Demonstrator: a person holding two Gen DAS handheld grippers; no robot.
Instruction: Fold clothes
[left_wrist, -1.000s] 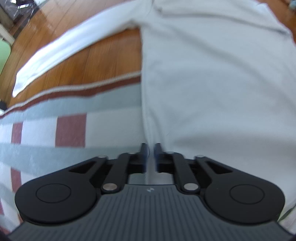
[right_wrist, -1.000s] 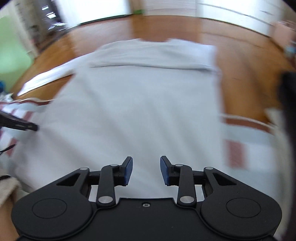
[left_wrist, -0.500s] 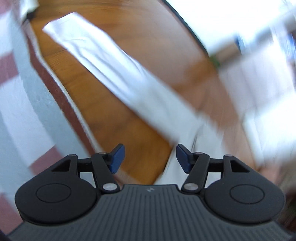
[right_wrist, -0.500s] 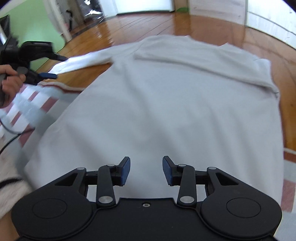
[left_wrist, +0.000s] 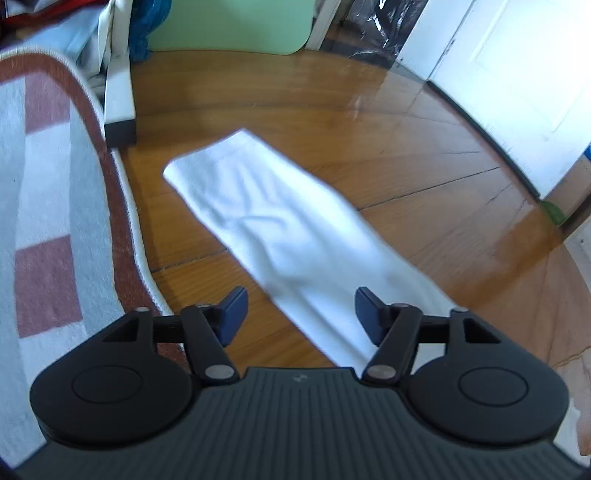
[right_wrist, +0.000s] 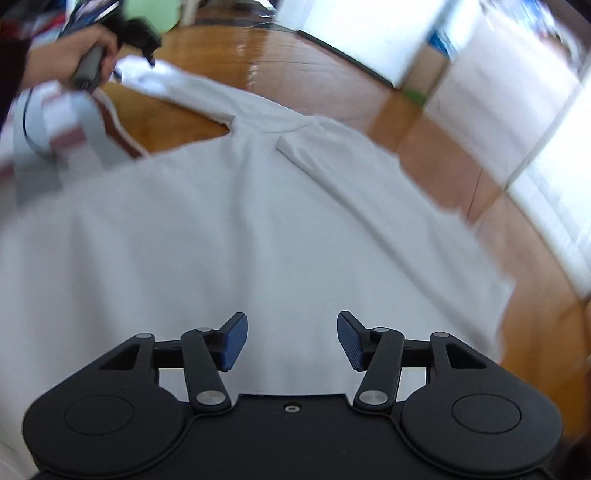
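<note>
Your L gripper hangs over the sleeve, jaws spread wide, nothing between the blue pads. The sleeve runs flat on the wood floor from its cuff end, far from you, back under the gripper's right finger. It's white, a bit wrinkled mid-length. To the left lies the rug, grey, white and red blocks w/ a pale border; the sleeve sits beside it, apart from its edge in this view. A white post w/ a dark foot stands at the rug's far edge, a green panel behind it, a white door at right.

Your R gripper is over the shirt body, jaws also wide apart, holding nothing; can't tell if the pads touch the cloth. The shirt is white, spread w/ its body partly on the rug and partly on the floor. One sleeve is folded across the upper part as a strip; the other stretches away to upper left, onto bare floor. There your L hand grips the handle of the L gripper, right over that sleeve's end. This view is motion-blurred, esp. at right, so the shirt's right edge is smeared.
</note>
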